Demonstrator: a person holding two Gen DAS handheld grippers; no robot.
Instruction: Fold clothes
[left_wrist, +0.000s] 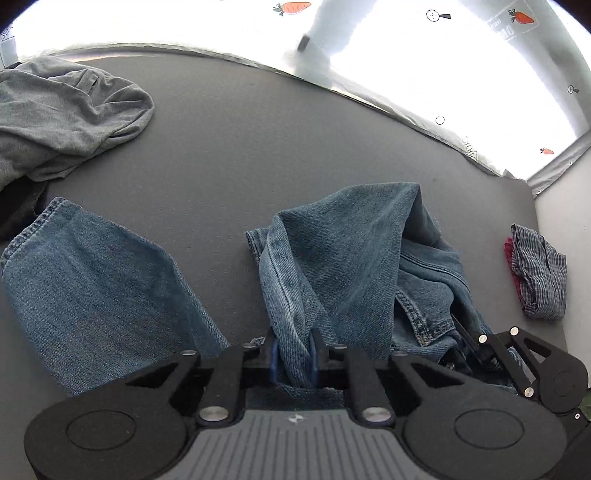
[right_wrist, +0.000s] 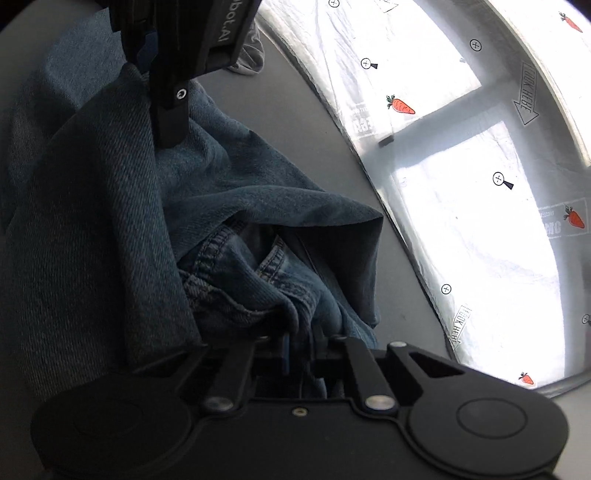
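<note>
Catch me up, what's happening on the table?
A person is working a pair of jeans with two handheld tongs. The left tongs are clamped on a bunched fold of denim; the right tongs grip the jeans near a seam. A grey shirt and a folded plaid garment lie aside on the grey table.

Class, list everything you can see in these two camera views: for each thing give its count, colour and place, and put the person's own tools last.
jeans: one pair, blue denim, bunched in the middle of the table, one leg spread out to the left
grey garment: one, grey, crumpled at the far left of the table
checked garment: one, blue-grey check with red beneath, folded at the right edge
table: one, dark grey
printed sheet: one, white with orange carrots and black marks, beyond the table
left hand-held gripper: one, black, shut on a fold of the jeans
right hand-held gripper: one, black, shut on the jeans
</note>
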